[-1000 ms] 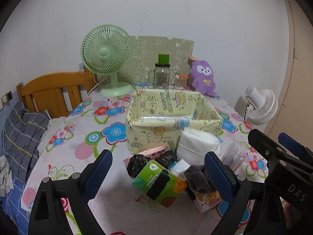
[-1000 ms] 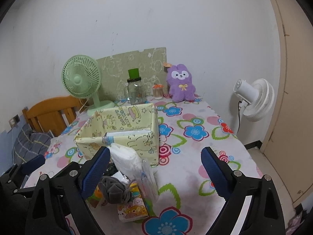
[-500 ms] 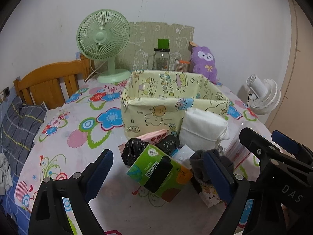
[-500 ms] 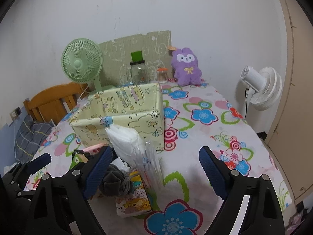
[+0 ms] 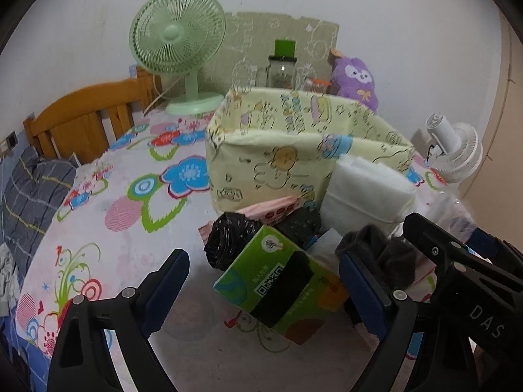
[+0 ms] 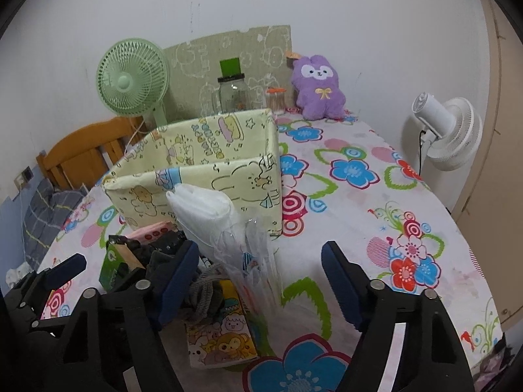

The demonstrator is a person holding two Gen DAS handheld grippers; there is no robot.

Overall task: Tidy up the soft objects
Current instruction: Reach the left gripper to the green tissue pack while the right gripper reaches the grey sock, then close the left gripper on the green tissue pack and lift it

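Left gripper [image 5: 264, 287] — fingers spread wide, holding nothing, the green tissue pack [image 5: 281, 282] between them. Right gripper [image 6: 261, 281] likewise wide and holding nothing, around a clear plastic bag [image 6: 251, 254]. Soft items — grey sock [image 5: 382, 254], white cotton pads [image 5: 366, 192] — lie piled against the yellow fabric bin [image 5: 278, 160] on the floral tablecloth [image 6: 359, 196].

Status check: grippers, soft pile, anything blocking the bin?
Left gripper open over green tissue pack. Right gripper open, empty. Yellow fabric bin behind pile, unblocked.

A floral-print tablecloth [image 6: 353, 196] covers the table. On it stand a yellow fabric bin [image 5: 294, 150], green fan [image 5: 178, 32], glass jar [image 6: 232, 93] and purple plush [image 6: 318, 85].
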